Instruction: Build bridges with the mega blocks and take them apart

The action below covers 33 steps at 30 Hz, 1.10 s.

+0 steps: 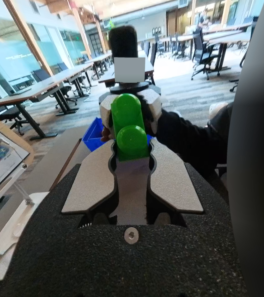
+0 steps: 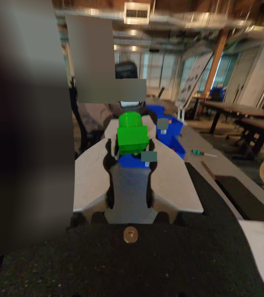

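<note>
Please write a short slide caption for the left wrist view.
Both grippers, left and right, grip one green block from opposite ends above a blue bin.

Green block (image 1: 128, 128) glossy smooth plastic; left gripper (image 1: 132, 148) fingers (image 1: 96, 178) matt grainy grey; blue bin (image 1: 92, 136) shiny plastic; table (image 1: 36, 90) wood-edged.

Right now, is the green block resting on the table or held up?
Held up: the green block is clamped between both grippers' jaws, left gripper at the near end, above the table.
</note>
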Tool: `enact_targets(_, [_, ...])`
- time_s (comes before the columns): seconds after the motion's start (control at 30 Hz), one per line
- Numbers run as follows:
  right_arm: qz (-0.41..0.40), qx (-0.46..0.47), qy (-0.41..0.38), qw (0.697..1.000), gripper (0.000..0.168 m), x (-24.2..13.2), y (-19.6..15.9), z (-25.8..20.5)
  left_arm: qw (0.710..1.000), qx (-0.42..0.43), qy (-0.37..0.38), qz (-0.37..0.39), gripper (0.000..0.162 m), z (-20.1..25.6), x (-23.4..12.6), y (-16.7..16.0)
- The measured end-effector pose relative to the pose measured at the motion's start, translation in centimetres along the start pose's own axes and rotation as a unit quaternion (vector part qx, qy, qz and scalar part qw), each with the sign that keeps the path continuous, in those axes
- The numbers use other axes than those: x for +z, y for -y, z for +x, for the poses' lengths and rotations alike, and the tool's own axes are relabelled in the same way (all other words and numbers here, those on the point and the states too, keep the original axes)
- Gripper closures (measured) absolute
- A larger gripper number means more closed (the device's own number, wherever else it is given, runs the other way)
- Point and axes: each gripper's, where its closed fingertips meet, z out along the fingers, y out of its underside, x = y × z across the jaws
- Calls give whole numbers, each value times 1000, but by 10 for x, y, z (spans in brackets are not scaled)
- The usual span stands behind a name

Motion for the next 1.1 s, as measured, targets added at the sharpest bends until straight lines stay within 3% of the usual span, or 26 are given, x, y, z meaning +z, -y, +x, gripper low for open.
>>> enact_targets(0.1, [-91, -44, -11, 995, 107, -7, -23, -3, 999, -6, -11, -35, 125, 2, -1, -12])
enact_targets(0.23, [-135, -81, -31, 987, 106, -5, -32, -3, 996, -4, -29, -88, 125, 7, 4, -30])
enact_targets(0.63, [-203, -113, -16, 973, 130, -3, -53, -7, 991, 5, -56, -123, 124, 17, 10, -42])
enact_targets(0.8, [-184, -115, -15, 976, 131, 1, -47, -8, 993, 12, -50, -103, 125, 16, 6, -36])
enact_targets(0.9, [-161, -112, -49, 979, 131, -5, -35, 2, 998, 21, -7, -56, 122, 2, 3, -23])
enact_targets(1.03, [-180, -112, -162, 964, 132, -46, -28, 33, 996, -11, 90, 20, 115, -34, -15, 0])
enact_targets(1.1, [-207, -111, -253, 938, 132, -84, -25, 55, 986, -36, 143, 75, 113, -53, -33, 13])
